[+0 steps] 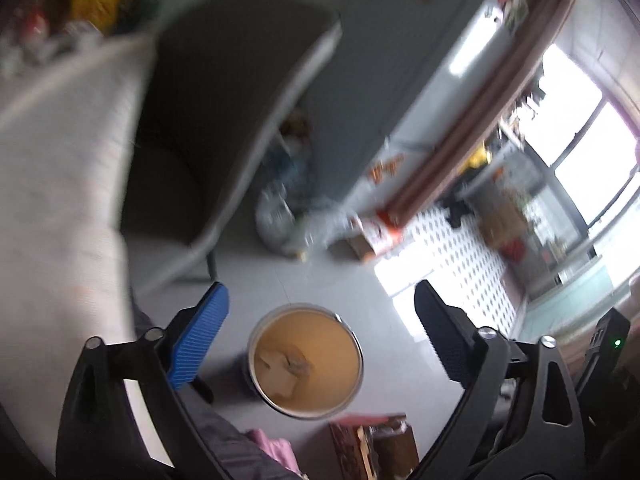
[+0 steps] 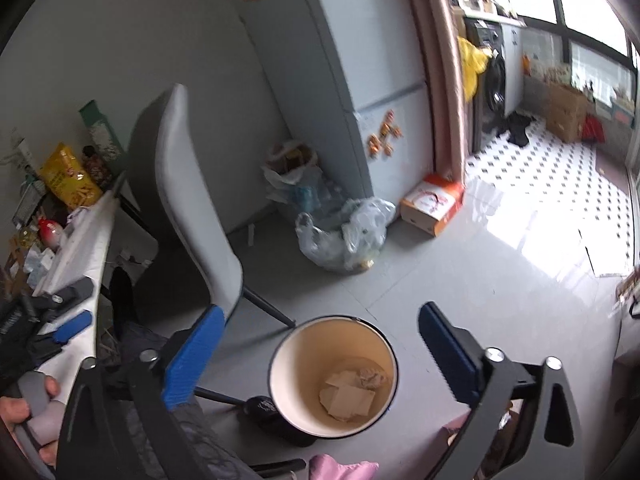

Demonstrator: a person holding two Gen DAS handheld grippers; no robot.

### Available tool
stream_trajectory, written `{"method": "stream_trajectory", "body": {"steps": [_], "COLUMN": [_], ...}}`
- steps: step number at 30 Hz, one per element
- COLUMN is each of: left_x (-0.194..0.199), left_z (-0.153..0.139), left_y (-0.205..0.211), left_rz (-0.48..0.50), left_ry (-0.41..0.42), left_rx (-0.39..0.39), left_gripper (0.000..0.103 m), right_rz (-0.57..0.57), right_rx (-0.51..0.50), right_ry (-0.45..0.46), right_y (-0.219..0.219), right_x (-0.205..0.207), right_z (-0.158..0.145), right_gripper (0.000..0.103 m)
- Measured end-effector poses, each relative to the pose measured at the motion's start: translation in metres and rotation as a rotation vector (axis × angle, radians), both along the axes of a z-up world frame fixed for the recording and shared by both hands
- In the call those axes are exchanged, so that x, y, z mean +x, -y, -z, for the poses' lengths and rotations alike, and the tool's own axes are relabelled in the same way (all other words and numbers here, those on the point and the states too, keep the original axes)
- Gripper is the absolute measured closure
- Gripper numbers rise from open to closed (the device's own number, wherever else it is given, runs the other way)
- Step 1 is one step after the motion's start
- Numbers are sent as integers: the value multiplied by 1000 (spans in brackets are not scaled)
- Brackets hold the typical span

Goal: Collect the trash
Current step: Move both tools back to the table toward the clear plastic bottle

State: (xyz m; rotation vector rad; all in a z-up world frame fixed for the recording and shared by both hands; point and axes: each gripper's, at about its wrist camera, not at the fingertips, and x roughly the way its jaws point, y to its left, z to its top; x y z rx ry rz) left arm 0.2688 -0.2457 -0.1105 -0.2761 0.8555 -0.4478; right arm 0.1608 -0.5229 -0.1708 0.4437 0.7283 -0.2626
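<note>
Both grippers poised empty above the trash bin, scraps lying at its bottom.

The trash bin (image 2: 334, 376) stands on the grey floor at the lower middle of the right wrist view, its cream inside holding paper scraps (image 2: 348, 398); in the left wrist view the bin (image 1: 306, 362) sits low and centre, blurred. As I judge it, the drop looks done, so the step to do well is a clean lift away: rise straight, keep clear of the rim and of the chair (image 2: 192, 200) at mid left. The right gripper (image 2: 320, 354) points down over the bin with fingers spread wide and nothing between them. The left gripper (image 1: 322, 338) does likewise, jaws apart, tilted from above. A plastic bag (image 2: 344, 236) lies on the floor farther up the frame.
</note>
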Motion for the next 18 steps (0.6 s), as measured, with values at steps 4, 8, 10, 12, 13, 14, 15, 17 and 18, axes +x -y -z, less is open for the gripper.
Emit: {"method": "stream_trajectory", "body": {"steps": [4,8,10,12,13,14,15,17,18], "left_x": [-23,-42,-51,-56,-60,-64,-68,-80,-87], "left_z": [-37,-59,-68,-69,-70,-70,-72,-74,-75], "left_y": [-42,-82,-99,-116,-127,-134,-144,-158,-165], "left_rz": [-104,-209,-264,-296,-314,-328,-348,-366,-376], "left_ry": [115,177,195,201,202,204,213,236,250], "left_rx": [-16,-15,3,6,3,-1,-4,-6,-7], "left_gripper": [6,6,6,6,6,6,6,6,6], "right_rz": [-47,-52,-64,-83,-98,-121,-141,-189,-206], "right_rx": [-50,-83,-92,-102,-105,-107,-108,-114,-117], "right_ry": [37,80,103,120,129,138,145,163,171], "right_y": [-35,-65,-78,-91,-99,-107,-114,-128,-134], "right_x": [1,-2,-3,-4,-6,-7,-8,-10,-12], "right_z": [-27,-54,-66,-75,-81,-85,-88,-93,-95], "right_gripper": [8,8,7,7,7,7,7,7,7]}}
